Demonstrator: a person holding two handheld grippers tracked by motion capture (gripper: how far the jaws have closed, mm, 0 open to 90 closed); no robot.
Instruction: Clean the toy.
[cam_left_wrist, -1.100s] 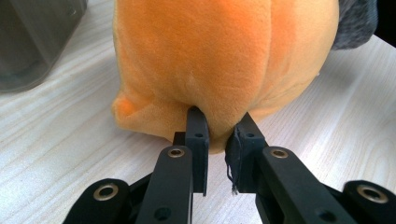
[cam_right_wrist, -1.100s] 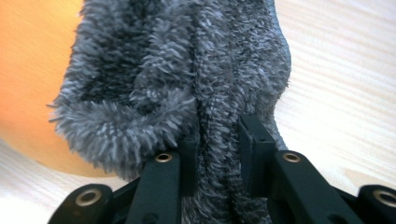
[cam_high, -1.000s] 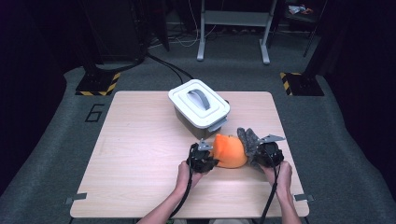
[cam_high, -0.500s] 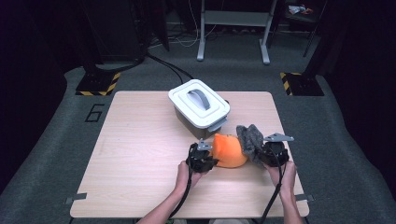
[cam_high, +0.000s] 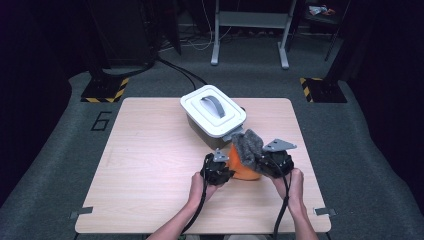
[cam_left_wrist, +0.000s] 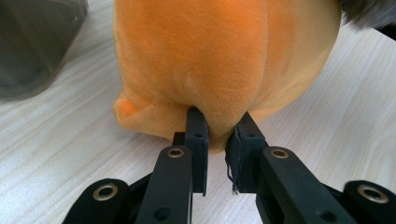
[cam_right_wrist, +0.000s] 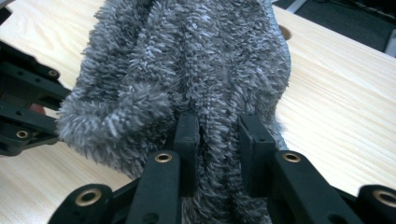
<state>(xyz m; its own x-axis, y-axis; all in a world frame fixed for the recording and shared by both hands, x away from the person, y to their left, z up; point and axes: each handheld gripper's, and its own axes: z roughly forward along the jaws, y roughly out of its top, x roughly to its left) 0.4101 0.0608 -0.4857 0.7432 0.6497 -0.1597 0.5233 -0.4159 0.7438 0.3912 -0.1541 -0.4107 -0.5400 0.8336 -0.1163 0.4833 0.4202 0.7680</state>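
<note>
Left gripper view, nearest to you, has your left gripper (cam_left_wrist: 218, 140) with its jaws clamped on a pinch of the orange plush toy (cam_left_wrist: 219, 60) at its lower edge, which looks meant to pin the toy down on the surface (cam_left_wrist: 70, 140) while the other hand works. Your right gripper (cam_right_wrist: 217, 140) has its jaws closed on a fold of the grey fuzzy cloth (cam_right_wrist: 187, 74), lifted clear of the wood; I judge that you are draping it over the toy or pulling it off, and cannot tell which. From the high view the toy (cam_high: 242, 167) sits between your two hands near the front right of the surface, round, with no clear long axis, while the cloth (cam_high: 248, 145) stands upward over it, its length running up and away from you. Just beyond sits a grey box with a white handled lid (cam_high: 214, 111).
</note>
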